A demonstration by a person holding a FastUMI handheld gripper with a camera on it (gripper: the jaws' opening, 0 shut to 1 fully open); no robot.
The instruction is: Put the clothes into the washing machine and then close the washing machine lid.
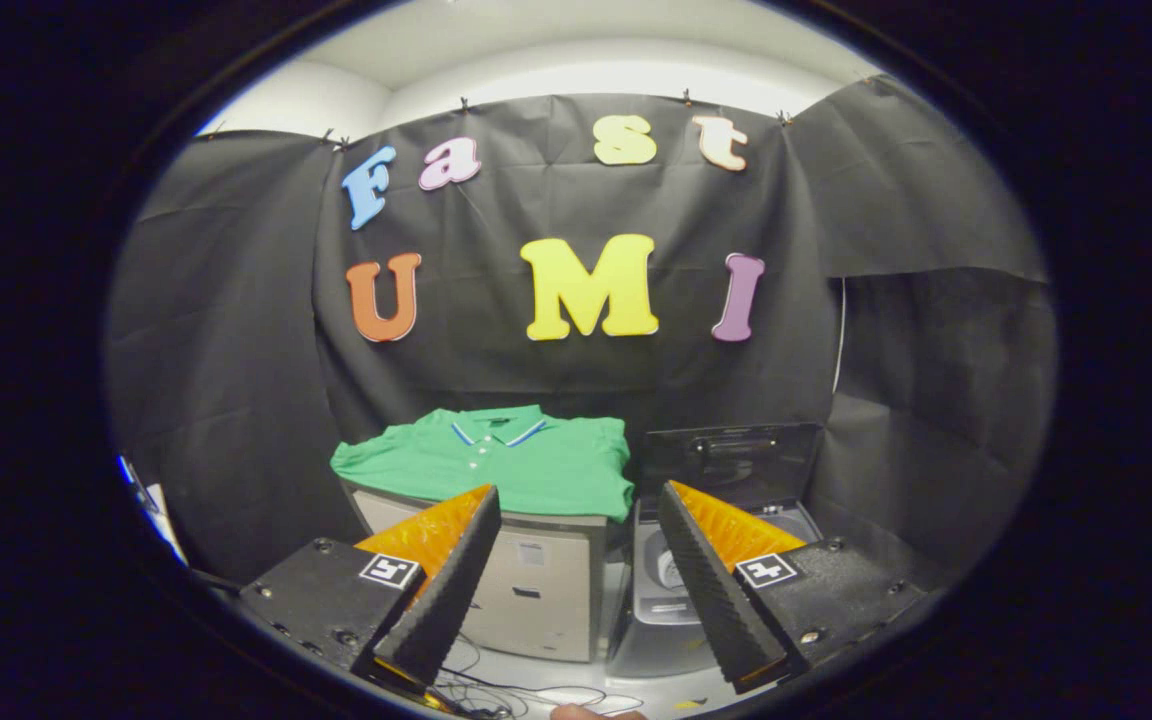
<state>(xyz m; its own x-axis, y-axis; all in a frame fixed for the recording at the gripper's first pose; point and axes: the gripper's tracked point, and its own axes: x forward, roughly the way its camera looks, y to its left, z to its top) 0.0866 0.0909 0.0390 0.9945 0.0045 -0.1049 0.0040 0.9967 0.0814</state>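
On the left a pale box-like cabinet (536, 590) is seen, w/ a small label on its front; the writing is too small to be read. A green polo shirt (496, 462) is laid flat across the cabinet's top, collar toward the booth wall, its front edge draped a bit over the cabinet's front right corner. A small square marker tag is carried on each finger mount; no readable writing there.

The shirt is placed beyond the fingertips, ahead and partly behind the left finger's tip, not touched by either finger.

The gripper (578, 495) is held wide open, approx. at full spread; nothing is gripped and nothing is touched by the fingers. Cabinet front and a gap beside it are framed between the fingers.

To the right, just beside the cabinet, a small top-load washing machine (671, 610) is seen, its dark lid (731, 462) raised upright against the wall, drum opening exposed. The machine is partly hidden behind the right finger.

Loose cables (496, 690) are seen on the floor below, near the fingers' bases.
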